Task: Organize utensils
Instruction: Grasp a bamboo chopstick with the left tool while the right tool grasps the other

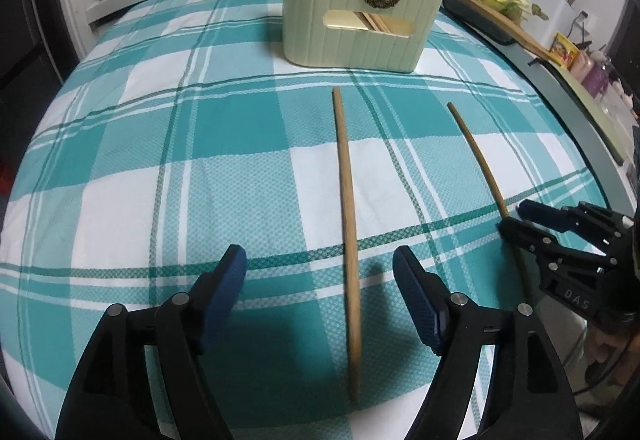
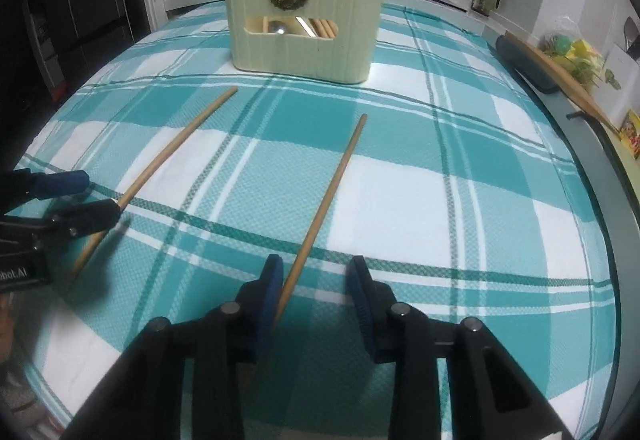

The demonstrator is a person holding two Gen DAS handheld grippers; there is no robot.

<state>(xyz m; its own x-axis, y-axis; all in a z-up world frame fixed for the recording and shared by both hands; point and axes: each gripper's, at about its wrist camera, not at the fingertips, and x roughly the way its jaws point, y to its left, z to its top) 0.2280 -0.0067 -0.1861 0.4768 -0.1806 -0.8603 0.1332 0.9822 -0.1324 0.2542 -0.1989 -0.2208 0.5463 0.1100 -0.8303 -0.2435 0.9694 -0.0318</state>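
A: Chopsticks? Where, relative to the holder?

B: Two lie just before it: left chopstick between the left tool fingers, right chopstick between the right tool fingers.

A: Clamped?

B: Neither; both stand apart. Pickup step, I judge: next, close squarely.

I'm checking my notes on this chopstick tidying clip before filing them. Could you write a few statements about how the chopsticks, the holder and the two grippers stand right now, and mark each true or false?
1. Two chopsticks lie loose on the checked cloth: the left chopstick and the right chopstick. True.
2. The left gripper is clamped shut on a chopstick. False: its fingers are open, with the left chopstick between them on the cloth.
3. The holder already has chopsticks in it. True.
4. The holder lies tipped on its side. False: it stands upright.
5. The right gripper is open, with the right chopstick between its fingers. True.
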